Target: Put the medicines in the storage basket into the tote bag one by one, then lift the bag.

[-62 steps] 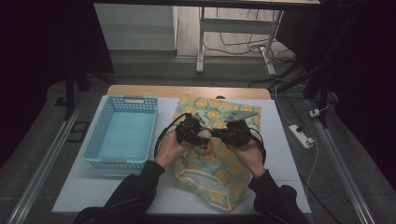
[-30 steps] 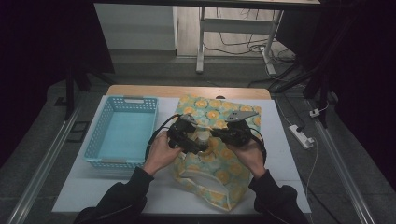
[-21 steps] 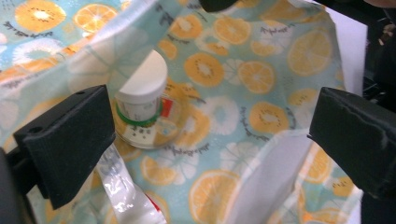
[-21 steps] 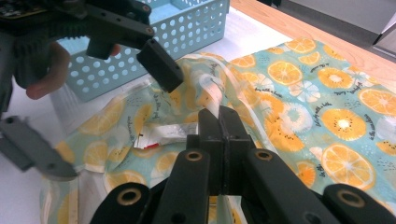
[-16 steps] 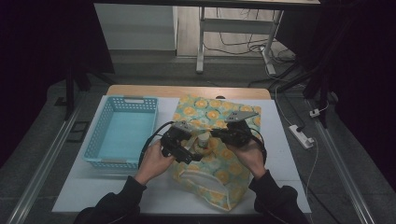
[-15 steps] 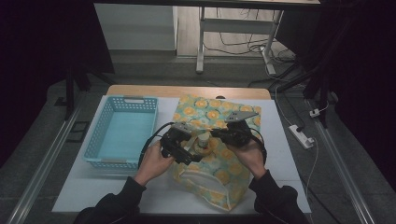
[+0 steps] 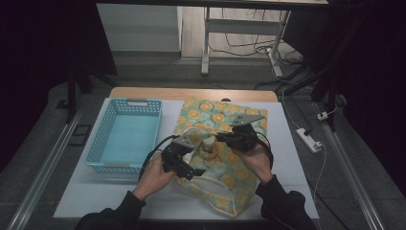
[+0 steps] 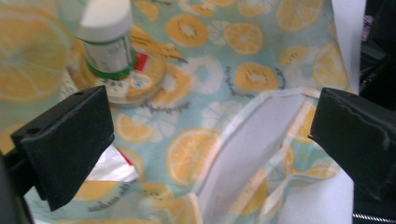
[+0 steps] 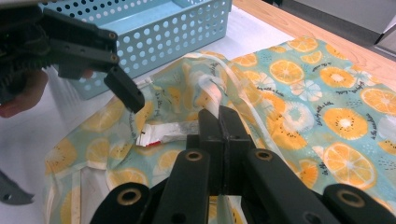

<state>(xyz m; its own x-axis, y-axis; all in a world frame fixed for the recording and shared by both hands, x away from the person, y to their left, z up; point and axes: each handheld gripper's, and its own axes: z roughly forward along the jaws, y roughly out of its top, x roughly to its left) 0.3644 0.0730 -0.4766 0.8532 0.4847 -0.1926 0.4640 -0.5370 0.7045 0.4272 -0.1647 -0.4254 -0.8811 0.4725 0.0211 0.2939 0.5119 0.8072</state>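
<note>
Soft cloth makes up the bag (image 7: pixel 218 143), blue-green with orange slices printed all over it and a pale cream edge. In the high view it lies flat on the white surface (image 7: pixel 297 163), just right of a light blue basket (image 7: pixel 125 136). The left tool (image 7: pixel 191 170) sits near the bag's open end with its jaws apart. The right tool (image 7: pixel 221 139) is over the middle of the bag, and a small bottle (image 7: pixel 208 143) stands just beside its tip.

The left gripper view looks down between two black jaws held wide apart, with nothing pressed between them. It shows the bag's open mouth (image 8: pixel 261 140) with its cream rim, and the bottle (image 8: pixel 106 39) with a white cap and a green band. The words on its label are too blurry to read.

In the right gripper view the right tool's (image 9: pixel 219 116) jaws are pressed together on a thin strip of the bag's (image 9: pixel 327 98) pale edge. Small dark writing sits beside the printed slices, too small to read. A small white packet (image 9: pixel 163 133) with a red corner lies inside.
</note>
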